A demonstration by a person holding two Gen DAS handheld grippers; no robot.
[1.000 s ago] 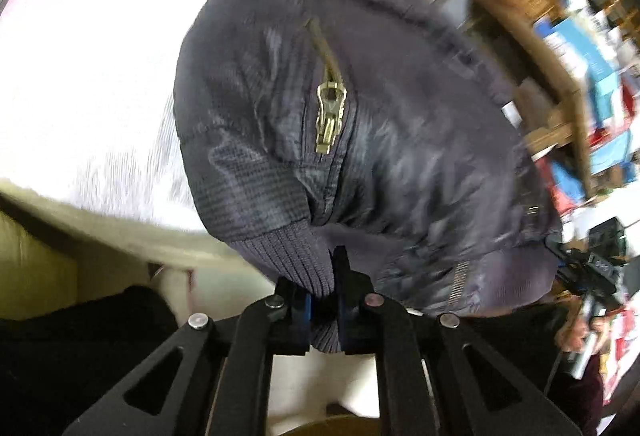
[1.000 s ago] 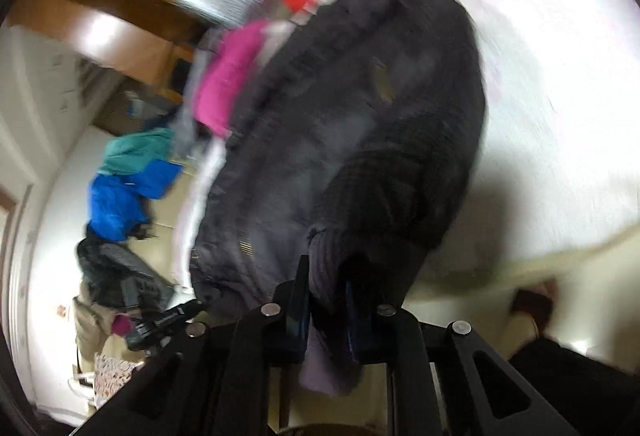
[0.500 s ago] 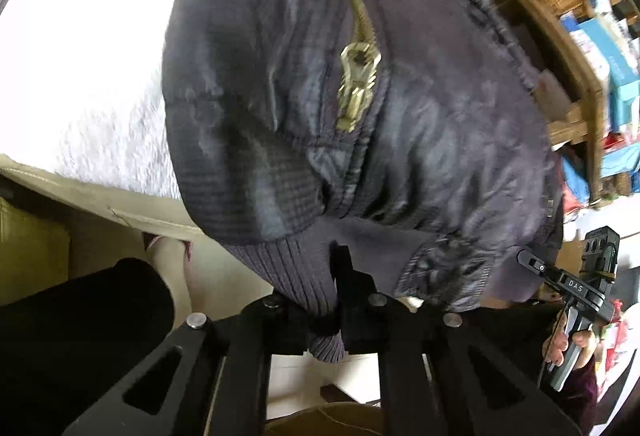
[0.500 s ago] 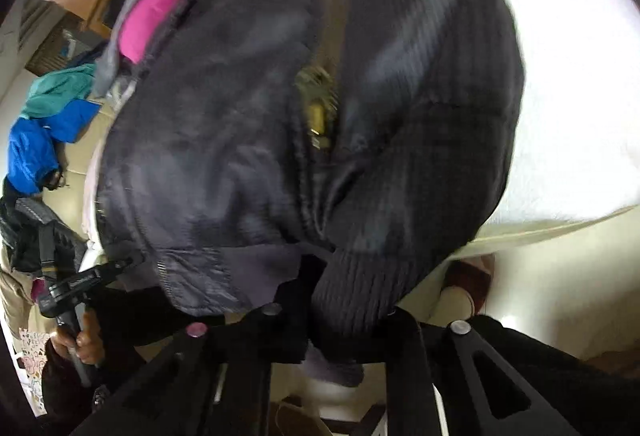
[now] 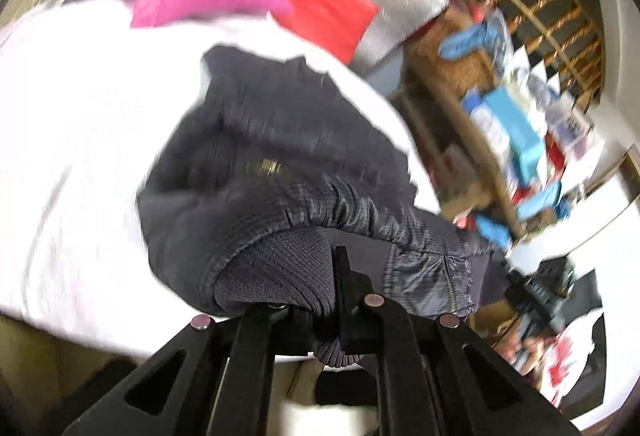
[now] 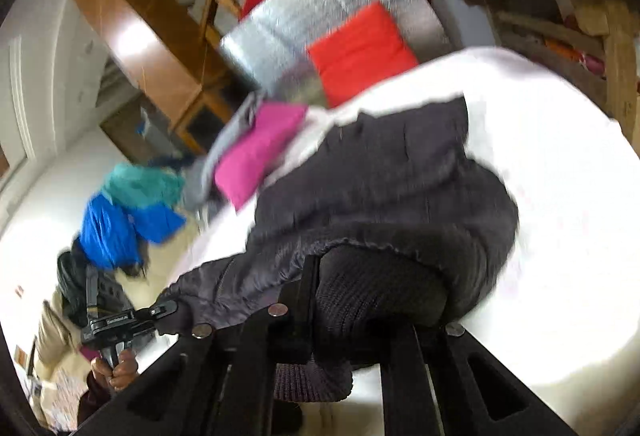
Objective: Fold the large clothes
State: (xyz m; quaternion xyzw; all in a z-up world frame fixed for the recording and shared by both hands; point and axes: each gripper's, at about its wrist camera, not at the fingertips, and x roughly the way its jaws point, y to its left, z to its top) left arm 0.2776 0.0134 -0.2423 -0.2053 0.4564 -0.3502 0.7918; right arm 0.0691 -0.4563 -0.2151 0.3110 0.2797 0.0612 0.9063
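The left gripper (image 5: 320,312) was clamped tight on the ribbed knit hem of the dark quilted jacket (image 5: 288,155). The jacket's far part lay on the white padded bed surface (image 5: 80,123), and its near hem hung raised over the near edge. The right gripper (image 6: 344,320) gripped the same hem further along. Its jaws had just finished closing, with knit fabric between them.

Risk: the thick hem could slip from either grip under the jacket's weight, since each held only a small bunch. Unequal lifting would skew the fold line.

Compared with the earlier frames, both grippers had risen. The hem had been drawn up and over towards the far edge, and more of the bed surface showed around the jacket.
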